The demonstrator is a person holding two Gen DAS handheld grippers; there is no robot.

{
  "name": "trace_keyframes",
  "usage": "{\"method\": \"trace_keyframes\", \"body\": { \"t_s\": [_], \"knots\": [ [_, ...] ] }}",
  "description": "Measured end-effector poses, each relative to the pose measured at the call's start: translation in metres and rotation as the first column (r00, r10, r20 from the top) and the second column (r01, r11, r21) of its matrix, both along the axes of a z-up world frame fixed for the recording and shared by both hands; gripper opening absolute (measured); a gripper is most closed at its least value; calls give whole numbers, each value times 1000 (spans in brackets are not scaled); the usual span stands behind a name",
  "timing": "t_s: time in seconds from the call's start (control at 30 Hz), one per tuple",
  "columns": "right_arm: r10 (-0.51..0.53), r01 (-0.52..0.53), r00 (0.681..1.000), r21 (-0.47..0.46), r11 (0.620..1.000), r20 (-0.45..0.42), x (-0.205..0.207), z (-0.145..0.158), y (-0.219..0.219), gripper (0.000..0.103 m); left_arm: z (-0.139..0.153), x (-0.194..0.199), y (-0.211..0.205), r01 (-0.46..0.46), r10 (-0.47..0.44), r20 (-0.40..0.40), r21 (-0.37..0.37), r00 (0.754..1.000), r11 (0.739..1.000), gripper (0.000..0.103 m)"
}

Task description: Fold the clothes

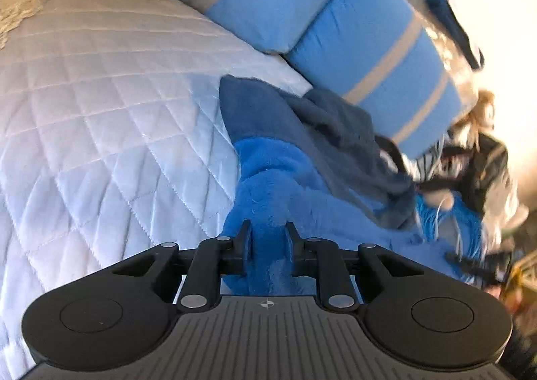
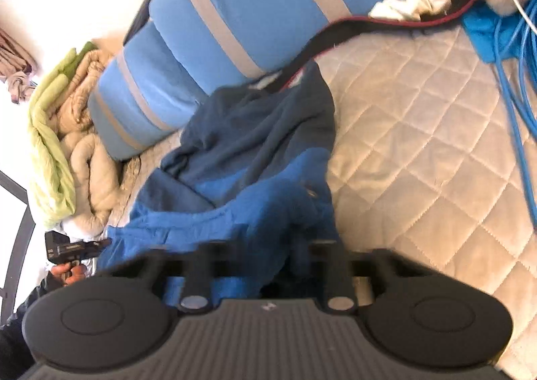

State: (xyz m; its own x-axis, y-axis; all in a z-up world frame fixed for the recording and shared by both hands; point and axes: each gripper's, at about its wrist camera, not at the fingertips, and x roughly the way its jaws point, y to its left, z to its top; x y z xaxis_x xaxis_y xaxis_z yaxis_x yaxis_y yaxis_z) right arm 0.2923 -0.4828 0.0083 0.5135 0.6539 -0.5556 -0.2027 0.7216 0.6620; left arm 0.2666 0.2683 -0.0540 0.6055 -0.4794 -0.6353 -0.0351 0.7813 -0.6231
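Note:
A two-tone fleece garment, bright blue (image 1: 285, 178) and dark blue (image 1: 329, 131), lies bunched on the white quilted bed cover (image 1: 100, 111). My left gripper (image 1: 268, 235) is shut on a bright blue fold that runs up between its fingers. In the right wrist view the same garment (image 2: 261, 151) spreads from the pillows toward the camera. My right gripper (image 2: 268, 255) is blurred and shut on its bright blue edge, which is gathered between the fingers. At the far left of that view a hand (image 2: 70, 271) holds the left gripper (image 2: 77, 247) at the garment's other edge.
Two light blue pillows with grey stripes (image 1: 369, 44) (image 2: 235, 10) lie just behind the garment. A beige and green bedding pile (image 2: 67, 131) sits left of them. A black strap with a red edge (image 2: 319, 44) and a blue cable (image 2: 517, 78) cross the quilt on the right.

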Motion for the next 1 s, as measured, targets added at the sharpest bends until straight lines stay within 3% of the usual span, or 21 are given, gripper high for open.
{"method": "trace_keyframes", "body": {
  "t_s": [0.27,0.43,0.63,0.83,0.97,1.0],
  "knots": [
    [16,-8,971,-36,999,239,-20,73,10,8,84,-9,-12,4,-17,178,75,984,997,16],
    [-22,40,952,-55,998,306,-1,103,9,8,110,9,-17,-31,1,237,120,971,992,16],
    [-45,80,945,-95,992,325,41,108,19,7,107,59,-28,-44,0,250,171,968,984,16],
    [-66,102,936,-89,991,345,97,109,24,7,92,119,-14,-87,41,251,173,967,981,16],
    [-97,132,934,-80,988,343,138,102,22,7,69,159,-8,-121,74,225,202,972,972,21],
    [-111,149,936,-92,984,334,149,97,23,9,59,169,-7,-144,103,184,224,978,964,23]
  ]
}}
